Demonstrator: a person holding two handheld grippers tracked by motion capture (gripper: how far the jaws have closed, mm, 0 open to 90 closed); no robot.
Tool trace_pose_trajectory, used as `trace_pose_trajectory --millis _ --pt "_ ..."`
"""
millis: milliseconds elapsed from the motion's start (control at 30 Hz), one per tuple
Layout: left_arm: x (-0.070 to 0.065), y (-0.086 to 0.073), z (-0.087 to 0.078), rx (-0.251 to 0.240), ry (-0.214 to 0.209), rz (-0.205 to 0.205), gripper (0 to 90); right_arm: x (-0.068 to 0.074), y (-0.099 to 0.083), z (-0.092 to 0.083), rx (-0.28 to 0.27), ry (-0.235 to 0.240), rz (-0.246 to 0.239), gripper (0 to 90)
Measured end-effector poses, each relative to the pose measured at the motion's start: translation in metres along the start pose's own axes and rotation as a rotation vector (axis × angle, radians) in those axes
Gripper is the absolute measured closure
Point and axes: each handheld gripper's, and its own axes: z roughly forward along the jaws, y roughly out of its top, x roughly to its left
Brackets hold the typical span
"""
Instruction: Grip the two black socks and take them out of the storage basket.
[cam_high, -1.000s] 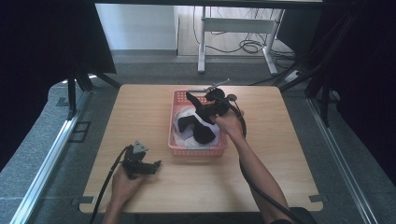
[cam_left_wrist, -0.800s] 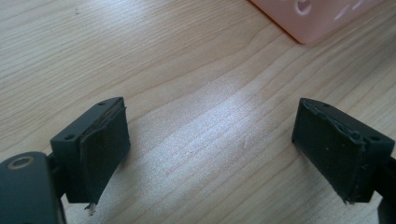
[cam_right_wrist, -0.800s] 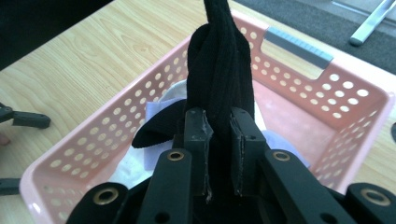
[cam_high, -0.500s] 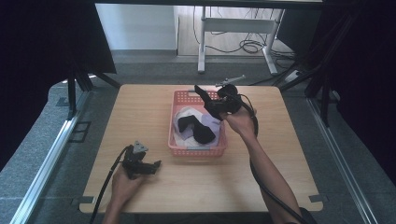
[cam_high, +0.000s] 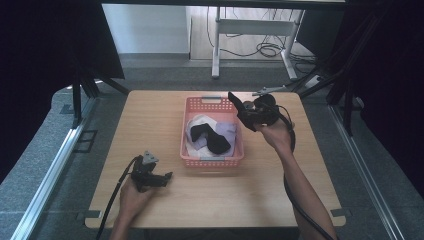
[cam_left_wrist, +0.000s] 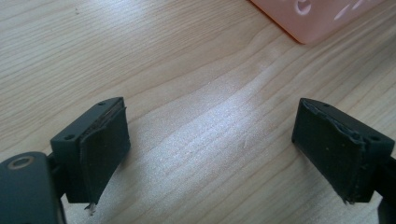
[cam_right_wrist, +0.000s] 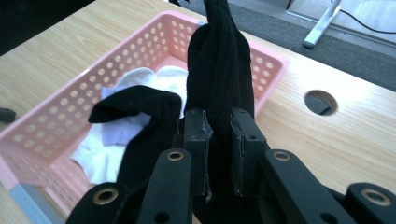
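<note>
A pink basket (cam_high: 236, 151) stands mid-table and holds white, lilac and black socks (cam_high: 216, 142). My right gripper (cam_high: 248, 114) hangs above the basket's right rim, shut on a black sock (cam_high: 234, 100). In the right gripper view the jaws (cam_right_wrist: 218, 135) pinch that black sock (cam_right_wrist: 219, 79), which sticks up between them, with the basket (cam_right_wrist: 70, 116) and another black sock (cam_right_wrist: 140, 109) below. My left gripper (cam_high: 165, 177) rests on the table at the front left, short of the basket. It is open (cam_left_wrist: 210, 140) with bare wood between its pads.
The wooden table (cam_high: 160, 115) has a round cable hole (cam_right_wrist: 320, 101) to the right of the basket. A basket corner (cam_left_wrist: 322, 18) shows ahead of the left gripper. Black curtains flank the table, and a desk frame with cables (cam_high: 250, 30) stands behind it.
My right gripper has carried the black sock rightward, from over the basket's middle to its right rim. The left gripper has stayed put.
</note>
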Motion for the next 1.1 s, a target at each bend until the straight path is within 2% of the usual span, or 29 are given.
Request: trace_pose_trajectory --millis 100,500,667,900,1100 --pt "0.0 0.0 0.0 0.0 0.0 0.0 10.7 -0.005 -0.005 -0.004 0.001 -0.01 0.01 78.7" --pt "0.0 0.0 0.0 0.0 0.0 0.0 10.7 -0.039 -0.035 -0.031 0.007 -0.1 0.064 78.7" --pt "0.0 0.0 0.0 0.0 0.0 0.0 10.8 -0.051 -0.048 -0.037 0.022 -0.135 0.08 78.4" --pt "0.0 0.0 0.0 0.0 0.0 0.0 10.8 -0.066 -0.071 -0.032 0.051 -0.177 0.117 78.3" --pt "0.0 0.0 0.0 -0.004 0.0 -0.005 10.7 -0.074 -0.091 -0.017 0.091 -0.192 0.139 77.8"
